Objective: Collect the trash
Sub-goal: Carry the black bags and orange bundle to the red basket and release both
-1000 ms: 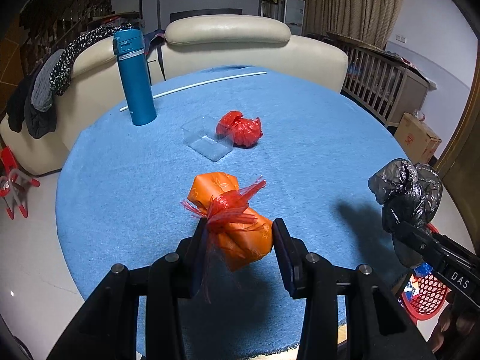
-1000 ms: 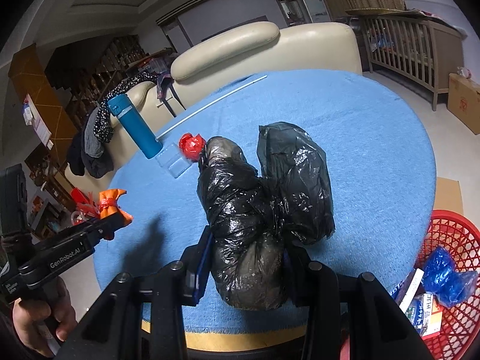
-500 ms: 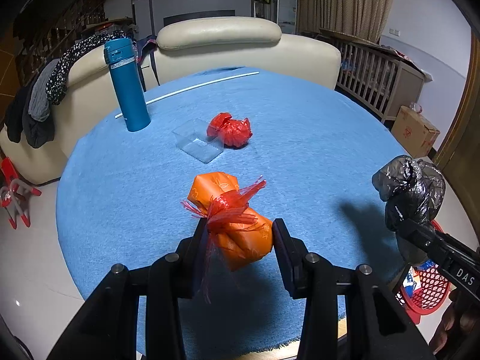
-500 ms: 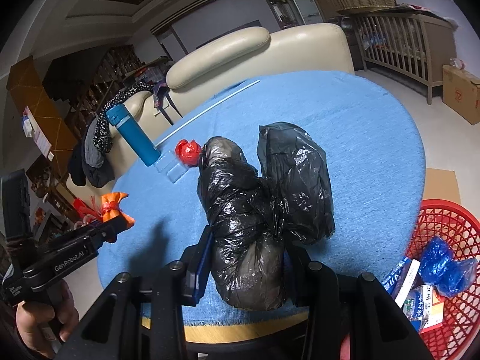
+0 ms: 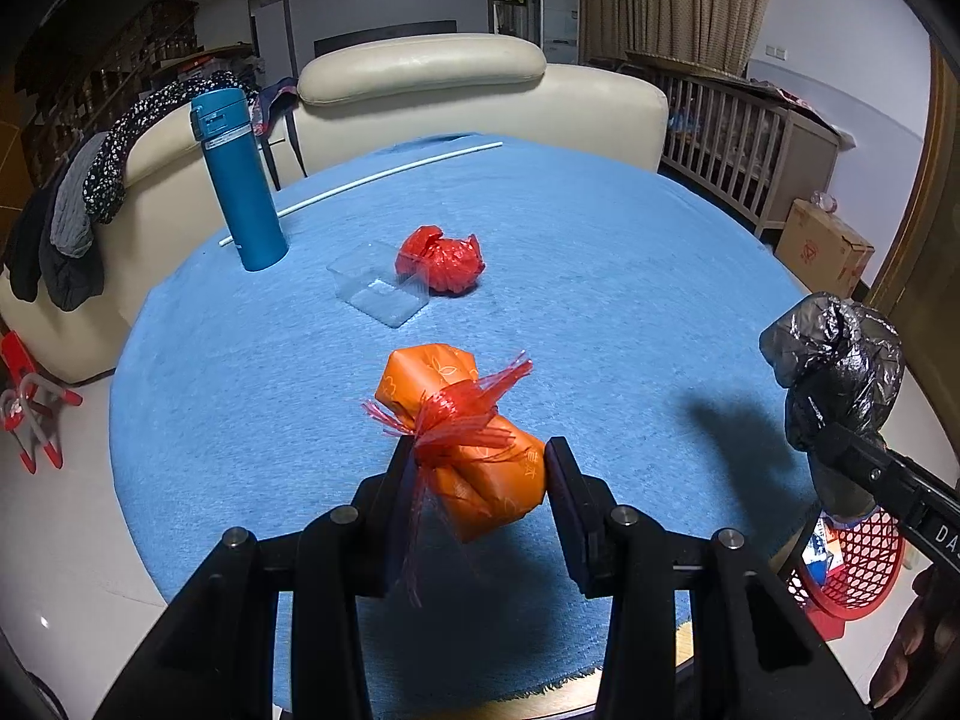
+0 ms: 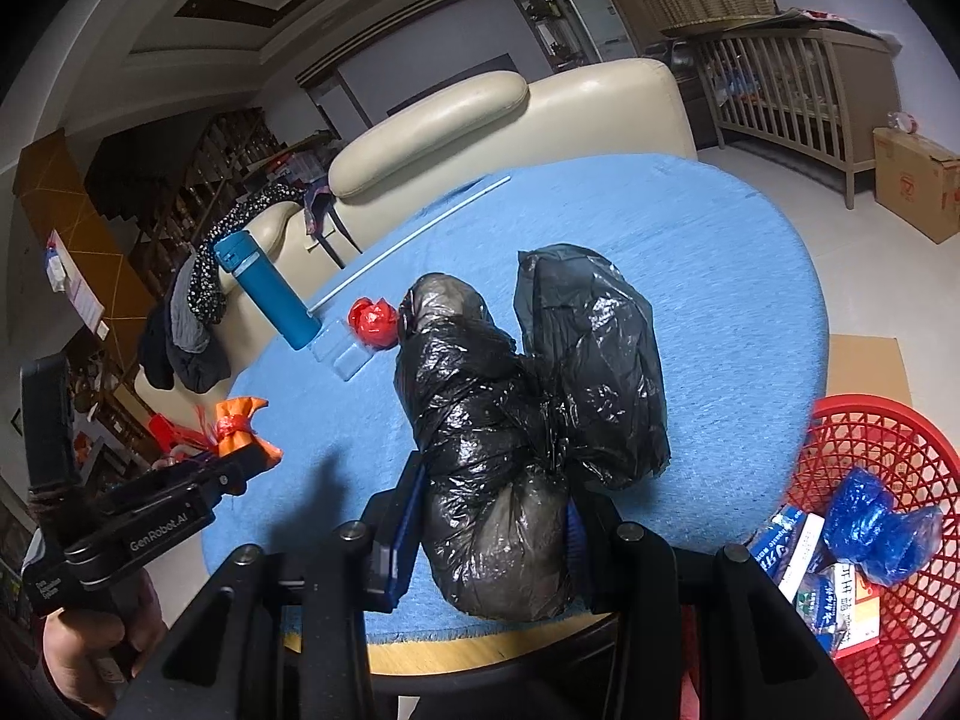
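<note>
My left gripper (image 5: 480, 480) is shut on an orange bag tied with red netting (image 5: 468, 444), held above the near edge of the round blue table (image 5: 600, 276). It also shows in the right wrist view (image 6: 240, 426). My right gripper (image 6: 492, 534) is shut on a black trash bag (image 6: 516, 420), held above the table's right edge; the bag also shows in the left wrist view (image 5: 840, 372). A red crumpled bag (image 5: 441, 258) and a clear plastic tray (image 5: 378, 291) lie mid-table. A red mesh basket (image 6: 888, 462) with blue trash stands on the floor at right.
A teal flask (image 5: 240, 180) stands at the table's far left, with a white rod (image 5: 360, 186) behind it. A cream sofa (image 5: 450, 90) with clothes draped on it stands behind the table. A wooden crib (image 5: 750, 138) and a cardboard box (image 5: 822, 252) are at right.
Both grippers have pulled back and risen slightly with their bags; the table looks a little farther away. In the right wrist view more of the red basket shows.
</note>
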`<state>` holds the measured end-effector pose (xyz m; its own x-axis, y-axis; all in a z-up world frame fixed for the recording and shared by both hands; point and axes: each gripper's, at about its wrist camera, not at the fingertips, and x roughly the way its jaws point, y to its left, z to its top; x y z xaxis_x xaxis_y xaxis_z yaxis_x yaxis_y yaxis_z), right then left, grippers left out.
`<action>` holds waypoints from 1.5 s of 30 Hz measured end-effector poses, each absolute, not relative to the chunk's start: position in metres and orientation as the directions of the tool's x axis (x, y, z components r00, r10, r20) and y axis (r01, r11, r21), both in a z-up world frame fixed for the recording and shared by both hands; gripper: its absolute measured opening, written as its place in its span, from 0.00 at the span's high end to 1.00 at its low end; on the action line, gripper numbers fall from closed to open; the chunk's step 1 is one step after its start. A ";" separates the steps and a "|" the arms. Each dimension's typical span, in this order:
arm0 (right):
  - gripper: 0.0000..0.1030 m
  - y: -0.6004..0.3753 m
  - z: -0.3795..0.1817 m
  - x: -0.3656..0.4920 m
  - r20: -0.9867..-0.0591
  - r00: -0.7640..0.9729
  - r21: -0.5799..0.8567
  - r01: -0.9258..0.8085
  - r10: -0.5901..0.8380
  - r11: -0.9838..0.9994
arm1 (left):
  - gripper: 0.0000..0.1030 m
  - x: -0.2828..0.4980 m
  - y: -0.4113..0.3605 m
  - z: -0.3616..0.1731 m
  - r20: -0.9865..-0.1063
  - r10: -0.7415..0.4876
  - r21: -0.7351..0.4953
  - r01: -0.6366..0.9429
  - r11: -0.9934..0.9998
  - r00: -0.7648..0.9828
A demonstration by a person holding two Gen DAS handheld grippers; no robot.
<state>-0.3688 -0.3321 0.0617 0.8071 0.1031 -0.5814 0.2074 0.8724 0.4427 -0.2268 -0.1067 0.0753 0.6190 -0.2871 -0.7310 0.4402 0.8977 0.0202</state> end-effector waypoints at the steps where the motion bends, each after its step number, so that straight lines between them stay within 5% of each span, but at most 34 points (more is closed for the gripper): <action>1: 0.58 -0.332 0.062 -0.370 -0.580 0.808 0.442 0.209 0.100 0.872 | 0.58 -0.227 -0.108 0.075 -0.731 -0.287 0.020 0.441 0.897 0.619; 45: 0.58 -0.428 0.053 -0.458 -0.568 0.817 0.465 0.418 -0.099 0.780 | 0.58 -0.260 -0.167 0.072 -0.737 -0.331 0.086 0.568 0.818 0.589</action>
